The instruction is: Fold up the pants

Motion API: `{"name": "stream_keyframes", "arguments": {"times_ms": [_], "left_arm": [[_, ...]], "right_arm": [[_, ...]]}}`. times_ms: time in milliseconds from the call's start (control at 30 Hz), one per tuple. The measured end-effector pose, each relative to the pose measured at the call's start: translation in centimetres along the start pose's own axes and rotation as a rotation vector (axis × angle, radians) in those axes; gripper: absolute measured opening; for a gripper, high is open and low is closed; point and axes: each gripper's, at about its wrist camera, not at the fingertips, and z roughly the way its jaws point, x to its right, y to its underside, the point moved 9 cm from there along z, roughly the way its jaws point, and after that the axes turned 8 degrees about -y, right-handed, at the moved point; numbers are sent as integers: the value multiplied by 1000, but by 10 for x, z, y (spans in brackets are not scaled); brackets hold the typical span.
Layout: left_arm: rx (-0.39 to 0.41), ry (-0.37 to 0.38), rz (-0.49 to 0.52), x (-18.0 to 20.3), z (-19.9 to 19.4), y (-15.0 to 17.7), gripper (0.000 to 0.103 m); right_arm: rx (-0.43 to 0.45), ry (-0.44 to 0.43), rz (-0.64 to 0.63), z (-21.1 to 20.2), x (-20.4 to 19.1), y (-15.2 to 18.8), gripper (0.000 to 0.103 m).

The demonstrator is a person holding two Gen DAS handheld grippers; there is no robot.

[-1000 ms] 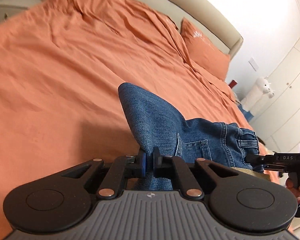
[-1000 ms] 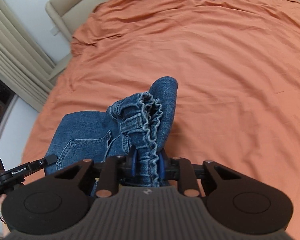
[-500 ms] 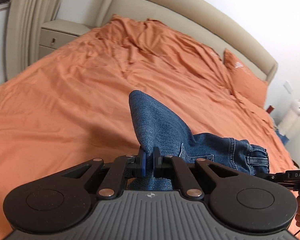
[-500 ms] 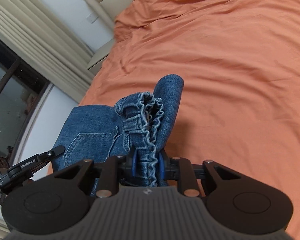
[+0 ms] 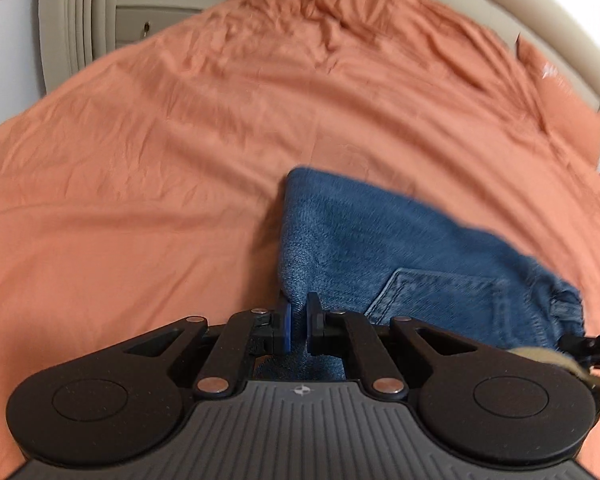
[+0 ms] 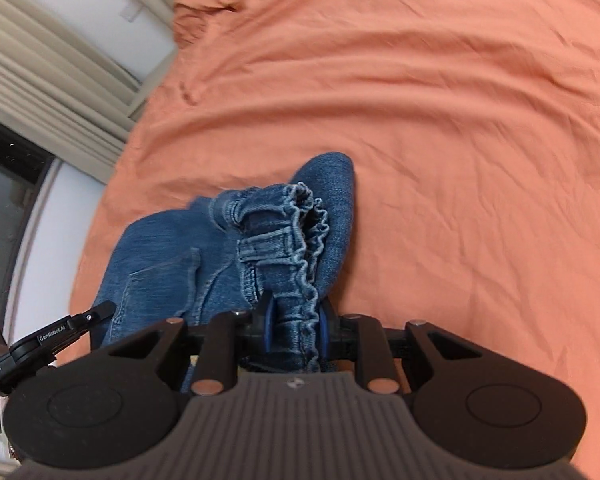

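Across the left wrist view, going from left to right: pale pleated curtains (image 5: 74, 20) hang in the upper left corner, with a cream bedside cabinet (image 5: 160, 12) just to their right. An orange bedsheet (image 5: 160, 160) fills most of the frame, creased toward the top, and a beige padded headboard (image 5: 540, 28) curves along the upper right. At lower centre the left gripper (image 5: 299, 326) is clenched on a folded edge of the blue jeans (image 5: 380, 248), its blue pads (image 5: 286, 330) pressing the denim with almost no gap between them. From there the jeans spread toward the lower right of the frame, a back pocket (image 5: 440, 300) facing up and the gathered waistband at the far right edge, where part of the other gripper's black frame shows.

Across the right wrist view: a dark window and the curtains (image 6: 60, 92) sit at the left edge, and the left gripper's black frame shows at lower left. The jeans (image 6: 160, 260) lie left of centre on the bedsheet (image 6: 460, 140). At lower centre the right gripper (image 6: 295, 330) is clamped on the bunched elastic waistband (image 6: 300, 240), thick denim filling the space between its pads. Orange sheet takes up the whole right side.
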Motion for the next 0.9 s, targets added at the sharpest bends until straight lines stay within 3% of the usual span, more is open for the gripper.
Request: {"name": "stream_keyframes", "arguments": {"times_ms": [233,333,367,500,633,767,900], "left_arm": [[-28,-73,51,4,7,11,11],[23,-140,65,4,-8,9,27],[40,-165,67,3,-14,9,28],[132,-219,100,14,-48,3,29],[184,-149,183,50,-81,1,41],[86,0,277,89,-75,23,42],[-11,22,349,106,-48,48,42]], "right_arm": [[-5,73,-3,14,12,4,20],[7,159,-88,10,4,2,38],[18,193,-131,7,-1,1,50],[95,283,-306,-22,-24,4,50],[175,381,-543,-46,-58,19,49],[195,313,-653,-48,-90,41,47],[131,309,-666,-25,-90,61,35]]}}
